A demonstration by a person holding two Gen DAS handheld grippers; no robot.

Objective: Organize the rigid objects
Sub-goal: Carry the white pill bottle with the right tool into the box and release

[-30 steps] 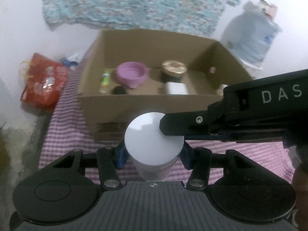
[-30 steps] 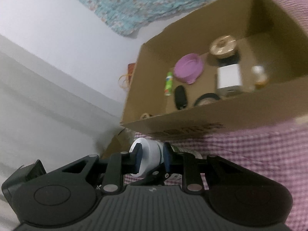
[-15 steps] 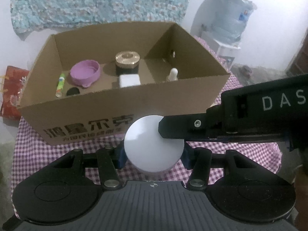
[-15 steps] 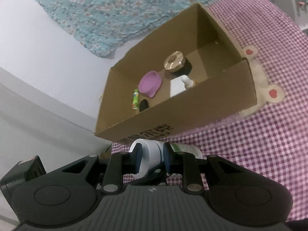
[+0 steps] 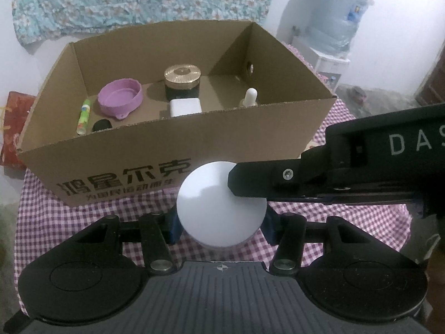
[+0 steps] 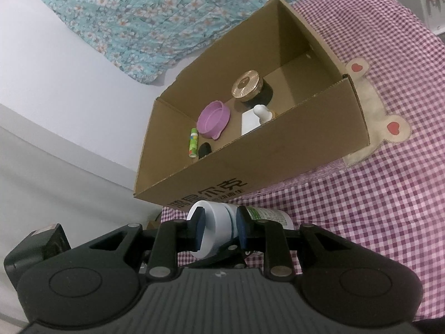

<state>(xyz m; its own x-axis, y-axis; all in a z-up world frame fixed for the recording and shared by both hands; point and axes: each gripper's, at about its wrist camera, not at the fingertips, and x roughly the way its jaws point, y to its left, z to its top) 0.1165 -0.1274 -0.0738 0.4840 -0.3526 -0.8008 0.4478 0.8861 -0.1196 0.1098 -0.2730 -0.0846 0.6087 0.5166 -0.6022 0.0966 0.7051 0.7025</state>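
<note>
Box [image 5: 178, 142] front: Chinese print; hand-held gripper [image 5: 311, 178] "DAS".

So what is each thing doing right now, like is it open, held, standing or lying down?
White bottle: capped, held by both grippers.
Left gripper: shut on its body.
Right gripper: shut on its cap.
Cardboard box: open-topped.
Purple bowl: tilted.
Gold-lidded jar: closed, upright.
Green tube: lying flat.
</note>
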